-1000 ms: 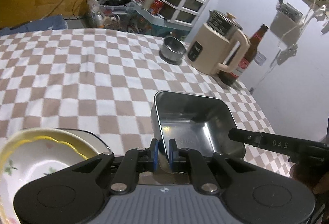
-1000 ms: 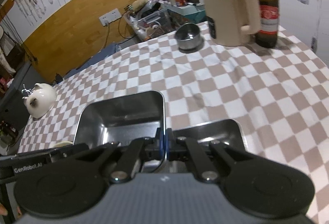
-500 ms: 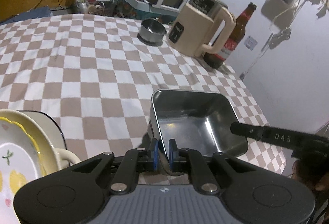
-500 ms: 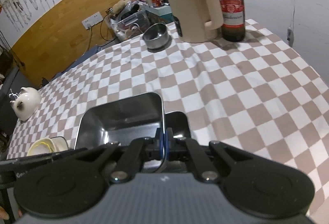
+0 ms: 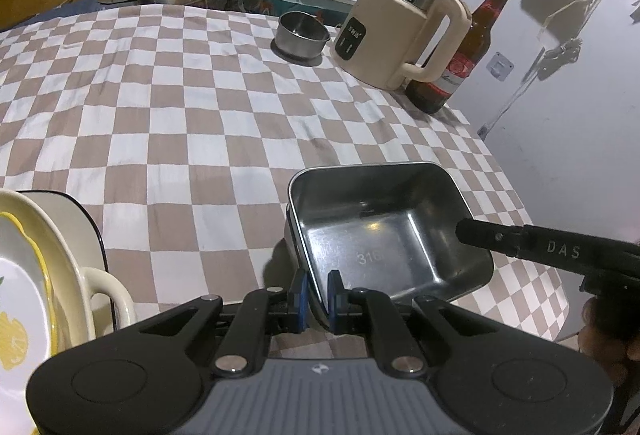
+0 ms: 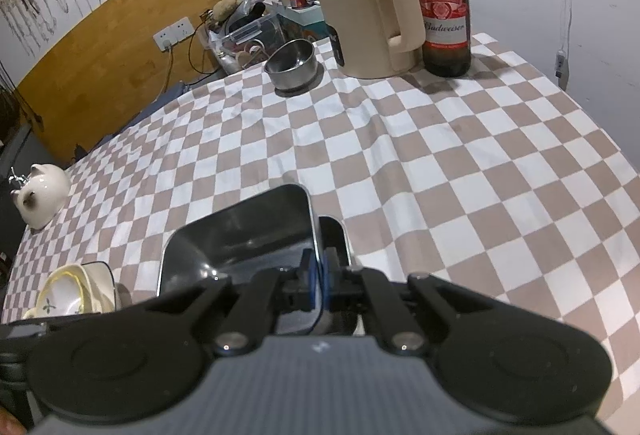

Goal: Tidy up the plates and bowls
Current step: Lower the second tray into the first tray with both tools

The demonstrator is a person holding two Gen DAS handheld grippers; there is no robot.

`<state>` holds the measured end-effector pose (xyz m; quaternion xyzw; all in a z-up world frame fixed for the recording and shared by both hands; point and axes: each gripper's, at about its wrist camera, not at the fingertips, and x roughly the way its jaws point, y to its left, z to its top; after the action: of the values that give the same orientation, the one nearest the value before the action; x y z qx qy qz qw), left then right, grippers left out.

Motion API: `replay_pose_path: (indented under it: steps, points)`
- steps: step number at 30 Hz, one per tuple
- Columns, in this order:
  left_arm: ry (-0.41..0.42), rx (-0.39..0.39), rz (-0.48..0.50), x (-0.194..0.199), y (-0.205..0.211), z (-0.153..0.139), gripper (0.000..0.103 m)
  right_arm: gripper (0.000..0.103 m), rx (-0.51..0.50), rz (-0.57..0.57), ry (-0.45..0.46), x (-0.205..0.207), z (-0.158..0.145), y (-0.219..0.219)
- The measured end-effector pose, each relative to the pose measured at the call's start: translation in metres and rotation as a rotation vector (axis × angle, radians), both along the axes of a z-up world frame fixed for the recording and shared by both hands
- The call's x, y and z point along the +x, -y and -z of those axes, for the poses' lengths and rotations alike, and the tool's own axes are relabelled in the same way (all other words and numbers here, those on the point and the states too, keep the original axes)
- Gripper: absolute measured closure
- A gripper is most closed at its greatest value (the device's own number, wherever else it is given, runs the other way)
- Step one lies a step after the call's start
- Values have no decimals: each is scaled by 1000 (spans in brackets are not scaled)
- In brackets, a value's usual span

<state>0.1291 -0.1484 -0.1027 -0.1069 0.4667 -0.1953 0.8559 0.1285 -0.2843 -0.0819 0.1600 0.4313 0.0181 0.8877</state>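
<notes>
A: In the left wrist view, what is being gripped?

B: The near wall of the steel tray [image 5: 384, 231] is being pinched between the blue pads of the left hand-held gripper [image 5: 318, 295], clenched on its rim. The tray is being held over the checked cloth of the desk [image 5: 180, 123], towards its near right corner. A stack of plates and bowls [image 5: 36, 275] is being kept at the near left edge, seemingly so alike pieces are being gathered together.

A: And in the right wrist view?

B: The same tray [image 6: 240, 239] is being clamped at its other wall by the right hand-held gripper [image 6: 319, 277], so the load is probably being shared and kept level. A second steel tray [image 6: 334, 239] is being partly covered beneath it; nesting is likely being attempted. Whether the two are touching cannot be told. The steel bowl [image 6: 291, 63] is being left at the far edge, beside the kettle [image 6: 368, 7] and bottle [image 6: 442, 3].
</notes>
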Motion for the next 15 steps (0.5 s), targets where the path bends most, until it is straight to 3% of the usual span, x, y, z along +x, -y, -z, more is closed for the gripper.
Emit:
replay_pose_path:
  steps: [15]
  points:
    - [-44,-14,-31,3,-4,17,92,99,-40,-10,-64,6,17,0]
